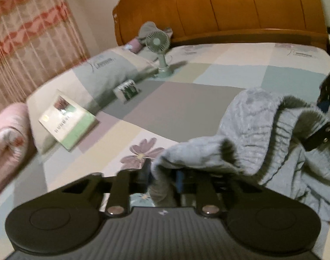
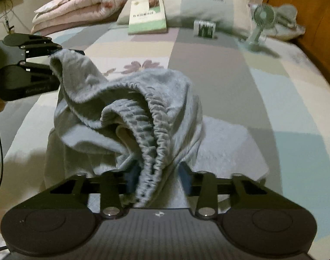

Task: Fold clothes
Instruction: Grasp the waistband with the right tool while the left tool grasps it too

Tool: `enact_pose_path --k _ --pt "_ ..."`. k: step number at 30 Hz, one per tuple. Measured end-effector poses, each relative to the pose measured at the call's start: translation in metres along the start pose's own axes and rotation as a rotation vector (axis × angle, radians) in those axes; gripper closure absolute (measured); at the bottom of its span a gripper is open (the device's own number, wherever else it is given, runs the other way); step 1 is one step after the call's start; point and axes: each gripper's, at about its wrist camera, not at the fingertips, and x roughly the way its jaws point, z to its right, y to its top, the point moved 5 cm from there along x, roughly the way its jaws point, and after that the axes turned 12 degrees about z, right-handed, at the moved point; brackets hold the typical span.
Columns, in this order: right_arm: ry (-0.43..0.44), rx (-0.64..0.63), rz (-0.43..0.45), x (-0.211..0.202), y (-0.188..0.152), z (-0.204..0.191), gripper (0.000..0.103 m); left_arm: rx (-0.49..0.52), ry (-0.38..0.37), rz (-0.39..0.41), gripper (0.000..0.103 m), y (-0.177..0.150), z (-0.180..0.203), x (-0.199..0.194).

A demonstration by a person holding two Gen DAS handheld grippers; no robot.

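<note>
A light grey garment point(image 2: 169, 91) with a gathered elastic waistband point(image 2: 156, 130) is lifted off the patchwork bedspread point(image 2: 219, 69). In the left wrist view my left gripper point(image 1: 162, 175) is shut on a bunched edge of the grey garment point(image 1: 251, 125). The right wrist view shows that left gripper point(image 2: 56, 58) at the left, pinching the cloth's raised corner. My right gripper point(image 2: 157, 179) is shut on the waistband, which hangs between its blue pads. The right gripper point(image 1: 323, 117) appears at the right edge of the left wrist view, partly cut off.
A book point(image 2: 147, 15) and a small box point(image 2: 205, 29) lie by the pillow point(image 2: 197, 2). A green desk fan point(image 2: 261, 26) stands near the wooden headboard point(image 1: 230, 6). A folded pink quilt point(image 2: 82, 4) lies at the far left, and a curtain point(image 1: 24, 32) hangs beyond.
</note>
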Motion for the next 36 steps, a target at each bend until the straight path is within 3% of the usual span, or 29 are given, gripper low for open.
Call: enact_pose_path --k 5,16,24,36 --pt "0.011 0.041 0.004 -0.011 0.001 0.008 0.081 0.003 -0.002 -0.003 0.089 0.011 -0.005 0.014" --pt "-0.095 0.123 0.097 -0.045 0.024 0.064 0.086 0.046 -0.006 0.075 0.091 0.087 0.000 0.072" --pt "-0.196 0.194 0.114 -0.060 0.022 0.127 0.086 0.098 -0.088 0.109 0.091 0.148 0.041 0.138" --pt "-0.312 0.321 0.079 -0.052 -0.001 0.234 0.086 0.192 -0.194 0.043 0.094 0.196 0.133 0.246"
